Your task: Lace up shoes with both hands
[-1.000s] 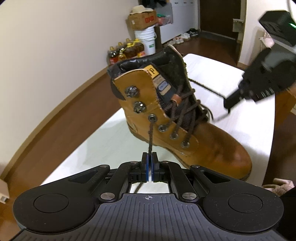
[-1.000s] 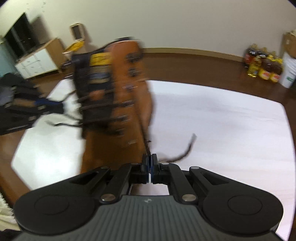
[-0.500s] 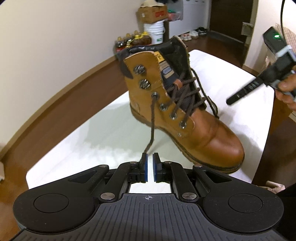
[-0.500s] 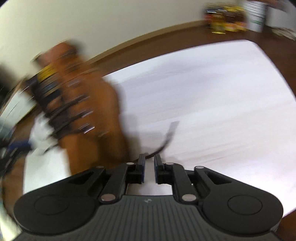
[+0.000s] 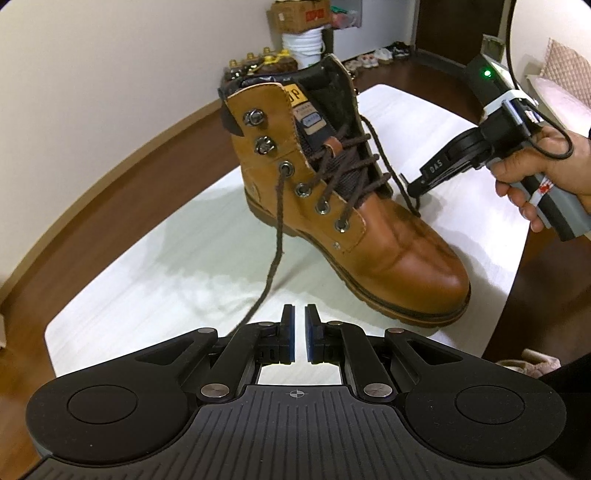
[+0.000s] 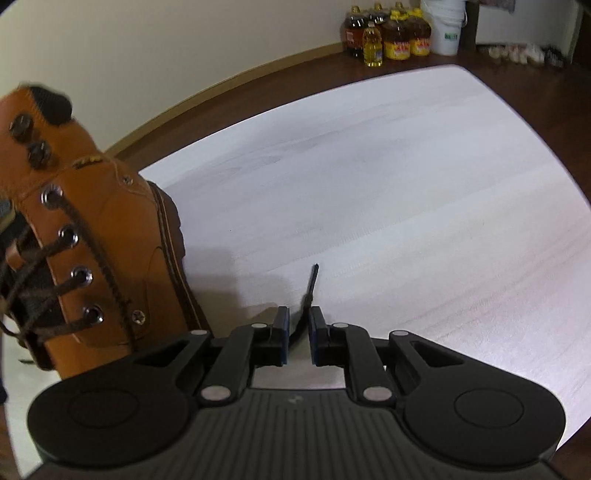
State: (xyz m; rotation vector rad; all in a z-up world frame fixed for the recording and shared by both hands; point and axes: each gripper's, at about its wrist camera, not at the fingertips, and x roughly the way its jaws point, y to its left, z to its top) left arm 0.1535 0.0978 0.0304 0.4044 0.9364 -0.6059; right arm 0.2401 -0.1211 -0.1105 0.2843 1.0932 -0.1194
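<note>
A tan leather boot [image 5: 369, 229] stands upright on the white table [image 5: 166, 288], partly laced with a dark brown lace. One lace end [image 5: 275, 243] runs from the top eyelet down to the table and passes just left of my left gripper [image 5: 299, 325], whose jaws stand slightly apart with nothing between them. In the right wrist view the boot [image 6: 92, 221] fills the left edge. My right gripper [image 6: 298, 325] sits low over the table, its jaws closing with the other lace end [image 6: 311, 284] lying loose between them. A hand [image 5: 535, 177] holds the right gripper [image 5: 410, 184] beside the boot.
Oil bottles [image 6: 388, 40] and a white bucket [image 6: 447, 29] stand on the dark wood floor by the wall, with a cardboard box [image 5: 299, 14] on the bucket. The table's bare top [image 6: 406, 184] stretches to the right of the boot, and its edges are close.
Both grippers were shut on lace ends and have opened. The left one's lace now lies beside its finger. The right gripper rolled and sank toward the table, so the boot shifted to its view's left edge.
</note>
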